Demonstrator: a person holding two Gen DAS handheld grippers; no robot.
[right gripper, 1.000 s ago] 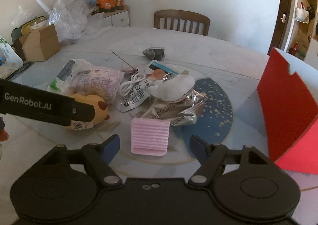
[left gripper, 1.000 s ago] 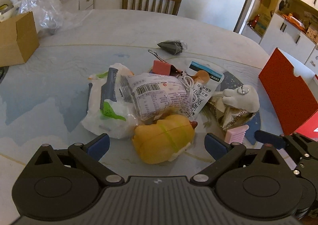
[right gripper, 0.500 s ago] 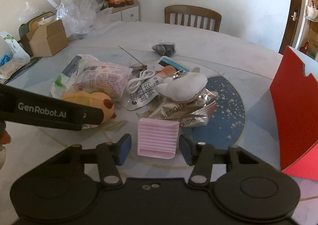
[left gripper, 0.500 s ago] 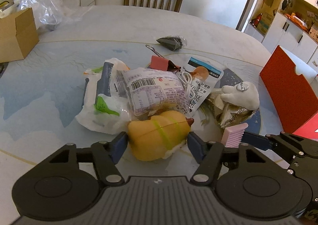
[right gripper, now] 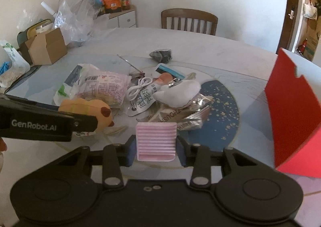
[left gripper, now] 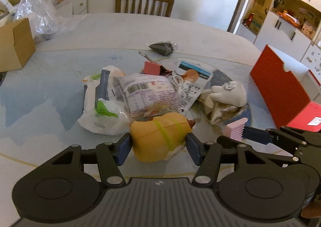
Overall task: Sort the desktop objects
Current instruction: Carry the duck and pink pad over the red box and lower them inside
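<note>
Left gripper (left gripper: 158,144) fingers closing across the yellow plush toy (left gripper: 160,136), its long axis crosswise between them; right gripper (right gripper: 155,149) fingers closing on the pink ribbed block (right gripper: 156,141). Both at the desk (left gripper: 50,90) pile's near edge.

"GenRobot.AI" stands in white on the left gripper (right gripper: 112,124); "ZHOUSH" shows upside down on the silver wrapper (right gripper: 178,119)

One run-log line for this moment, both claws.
left claw: closing, pads on yellow plush toy | right claw: closing, pads on pink ribbed block | both objects on table
</note>
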